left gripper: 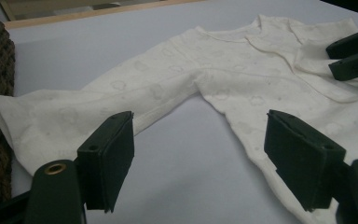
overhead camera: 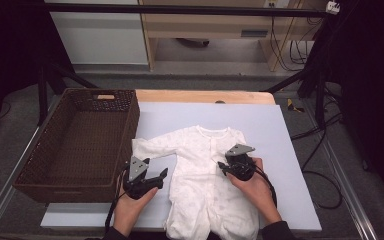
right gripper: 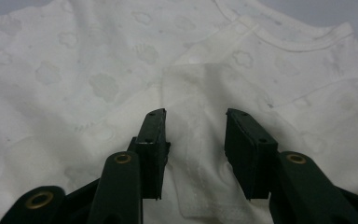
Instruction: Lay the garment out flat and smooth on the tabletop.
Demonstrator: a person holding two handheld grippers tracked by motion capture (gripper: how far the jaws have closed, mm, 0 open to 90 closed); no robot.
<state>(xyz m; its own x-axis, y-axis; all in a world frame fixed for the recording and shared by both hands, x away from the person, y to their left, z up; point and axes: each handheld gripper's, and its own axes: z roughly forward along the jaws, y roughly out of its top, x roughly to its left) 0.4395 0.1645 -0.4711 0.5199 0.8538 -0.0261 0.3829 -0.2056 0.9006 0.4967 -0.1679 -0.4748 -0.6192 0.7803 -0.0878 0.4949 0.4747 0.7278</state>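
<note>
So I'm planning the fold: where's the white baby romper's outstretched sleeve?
In the high view, the sleeve lies flat on the pale table mat, reaching toward the brown wicker basket, just beyond the open left gripper.

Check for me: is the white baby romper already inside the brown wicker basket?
No, the white baby romper lies flat on the table beside the brown wicker basket.

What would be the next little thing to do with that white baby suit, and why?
Probably swing the left gripper over the outstretched sleeve and close on it. Its jaws stand wide open above bare mat beside the baby suit, while the other sleeve already lies folded onto the chest between the open jaws of the right gripper.
</note>
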